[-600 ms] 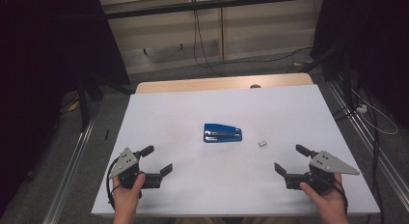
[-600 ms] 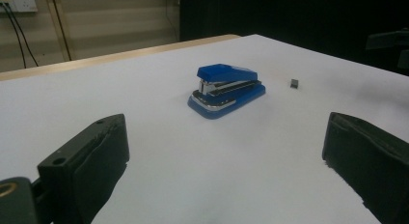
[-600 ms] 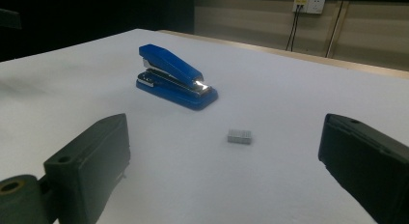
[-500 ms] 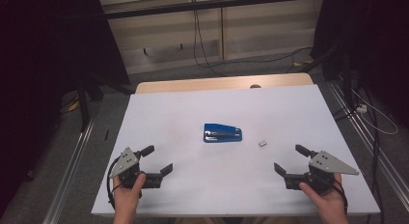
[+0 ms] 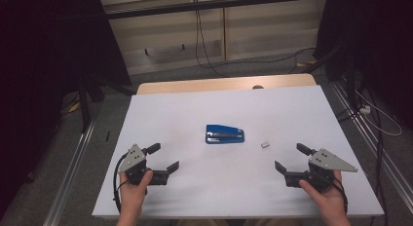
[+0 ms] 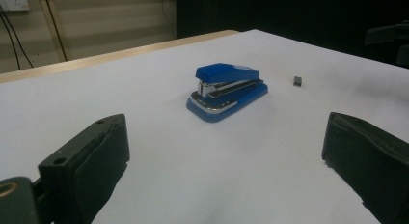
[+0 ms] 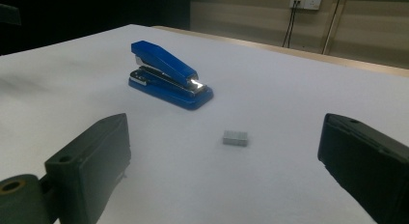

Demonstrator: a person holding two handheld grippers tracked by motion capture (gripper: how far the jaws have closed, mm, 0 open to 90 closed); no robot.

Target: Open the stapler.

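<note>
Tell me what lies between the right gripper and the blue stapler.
In the right gripper view, a small block of staples lies between the right gripper and the stapler.

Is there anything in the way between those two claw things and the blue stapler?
Nothing visible. Bare white table lies between the left gripper and the stapler. The small block of staples sits between the stapler and the right gripper, slightly off its line.

On the table (image 5: 160,114), the stapler (image 5: 224,134) lies near the centre. The block of staples (image 5: 265,144) sits just beside it at about four o'clock. The left gripper (image 5: 162,158) rests at the stapler's eight o'clock, the right gripper (image 5: 291,158) at four o'clock, well apart.
</note>
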